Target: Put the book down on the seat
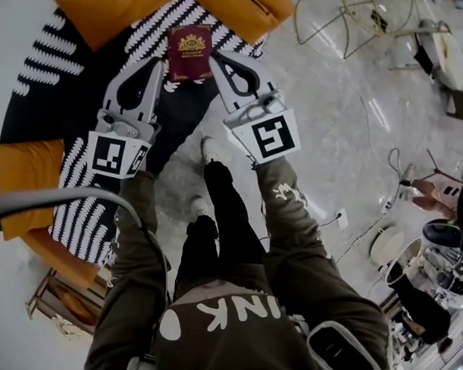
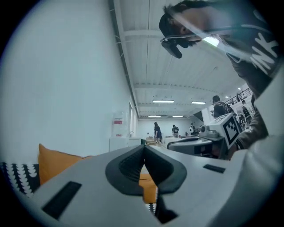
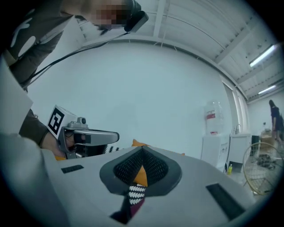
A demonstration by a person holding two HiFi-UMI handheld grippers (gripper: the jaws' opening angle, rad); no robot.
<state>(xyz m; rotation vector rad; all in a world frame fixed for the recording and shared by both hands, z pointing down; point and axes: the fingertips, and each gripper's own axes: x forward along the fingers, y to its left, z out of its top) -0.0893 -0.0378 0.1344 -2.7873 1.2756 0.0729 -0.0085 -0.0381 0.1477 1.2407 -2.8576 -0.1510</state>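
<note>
Since the book [image 1: 189,51] is seen lying face up on the black-and-white patterned seat [image 1: 46,75], with its gold crest showing and no jaw closed on it, the putting-down step is judged to be done, or all but done. The book is set toward the top of the head view, below two orange cushions [image 1: 109,9], and it is flanked by both tongs: the left gripper [image 1: 160,64] just at its left edge, the right gripper [image 1: 215,60] just at its right edge. Whether either tip touches the cover cannot be told from that view.

Both grippers are pointed out level across the room, so that a pale wall [image 2: 66,80] and the ceiling fill most of each gripper view. The left gripper's jaws are clenched, pad against pad, with nothing caught between them; only orange cushion is seen through the gap beneath the pads. The right gripper's jaws are likewise clenched and empty; through the gap under them, cushion, a strip of the seat's pattern and a maroon sliver, probably the book, are glimpsed.

No further grasp seems to be called for. What is judged to remain is a clean withdrawal: both tongs are to be drawn back toward the person, clear of the book's edges, so that it is not dragged or tipped off the seat.
</note>
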